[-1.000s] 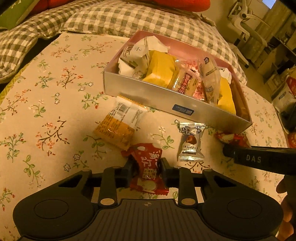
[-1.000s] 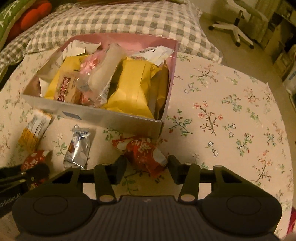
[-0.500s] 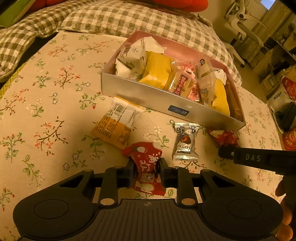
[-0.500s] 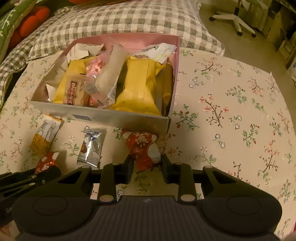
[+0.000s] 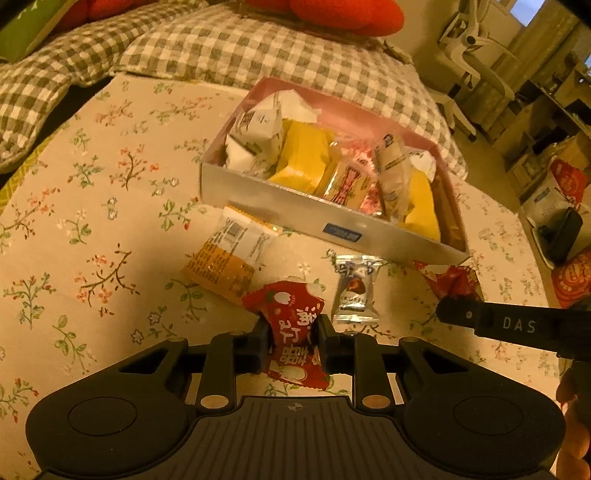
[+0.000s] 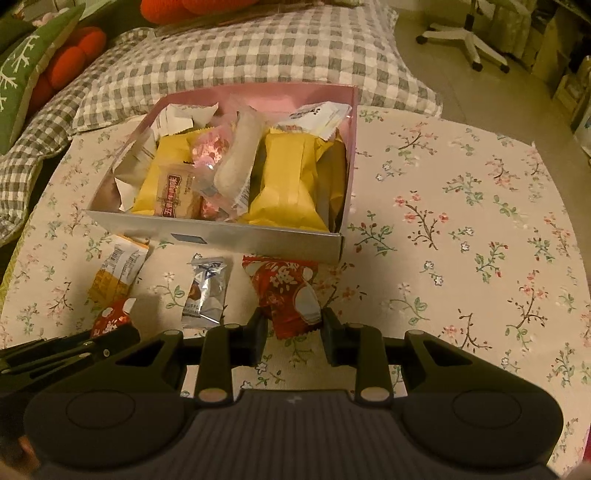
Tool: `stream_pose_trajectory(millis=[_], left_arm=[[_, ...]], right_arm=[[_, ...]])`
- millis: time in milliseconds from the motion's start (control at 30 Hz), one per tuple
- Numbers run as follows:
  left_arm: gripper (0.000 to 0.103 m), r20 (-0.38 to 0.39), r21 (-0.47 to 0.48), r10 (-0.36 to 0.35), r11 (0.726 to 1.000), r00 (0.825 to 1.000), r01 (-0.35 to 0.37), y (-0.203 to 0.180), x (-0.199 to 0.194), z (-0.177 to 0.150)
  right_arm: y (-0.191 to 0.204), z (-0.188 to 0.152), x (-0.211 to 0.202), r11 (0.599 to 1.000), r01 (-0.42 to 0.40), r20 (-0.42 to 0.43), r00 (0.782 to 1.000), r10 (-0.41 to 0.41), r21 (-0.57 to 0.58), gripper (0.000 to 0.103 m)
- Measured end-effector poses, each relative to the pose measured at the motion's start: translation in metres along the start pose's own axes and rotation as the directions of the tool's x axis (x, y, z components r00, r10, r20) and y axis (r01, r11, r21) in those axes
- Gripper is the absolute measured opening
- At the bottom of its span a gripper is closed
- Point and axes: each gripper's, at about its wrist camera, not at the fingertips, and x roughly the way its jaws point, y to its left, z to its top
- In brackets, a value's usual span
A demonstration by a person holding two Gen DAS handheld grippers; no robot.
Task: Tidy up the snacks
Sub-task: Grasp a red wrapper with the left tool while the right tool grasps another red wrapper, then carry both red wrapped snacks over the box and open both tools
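Setting: home living space. Evidence: round table under floral tablecloth (image 6: 461,206); gingham-checked cushion (image 6: 236,51) behind it; red plush pillow (image 5: 332,14); green snowflake pillow (image 6: 22,81); white swivel chair (image 6: 465,37); cluttered shelving (image 5: 546,110)

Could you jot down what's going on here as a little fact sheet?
surface: floral cloth
box: open, packed with wrapped snacks
loose in front of the box: orange-white packet, silver truffle
left gripper: shut on a red packet
right gripper: shut on another red packet
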Motion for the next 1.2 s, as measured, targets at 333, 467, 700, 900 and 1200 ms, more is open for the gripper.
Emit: stream_pose_trajectory(millis=[333, 467, 700, 900, 1200], left_arm=[[0.023, 0.057, 0.010, -0.020, 1.000, 0.998, 0.020, 0.002, -0.019, 0.007], [0.023, 0.074, -0.004, -0.036, 0.999, 0.997, 0.036, 0.005, -0.024, 0.012], [0.023, 0.090, -0.033, -0.055, 0.998, 0.994, 0.058, 0.012, -0.023, 0.024], [0.023, 0.104, -0.043, -0.059, 0.997, 0.993, 0.063, 0.017, -0.020, 0.033], [0.023, 0.161, -0.056, -0.070, 0.995, 0.984, 0.080, 0.025, -0.024, 0.055]], right_arm=[[0.002, -0.002, -0.021, 1.000, -0.028, 0.054, 0.998, 0.028, 0.007, 0.028], [0.005, -0.001, -0.026, 0.999, -0.038, 0.073, 0.997, 0.037, 0.005, 0.028], [0.004, 0.003, -0.022, 0.998, -0.060, 0.084, 0.995, 0.057, 0.027, 0.028], [0.004, 0.009, -0.026, 0.995, -0.087, 0.111, 0.991, 0.081, 0.048, 0.028], [-0.002, 0.020, -0.025, 0.990, -0.116, 0.165, 0.981, 0.101, 0.083, 0.028]])
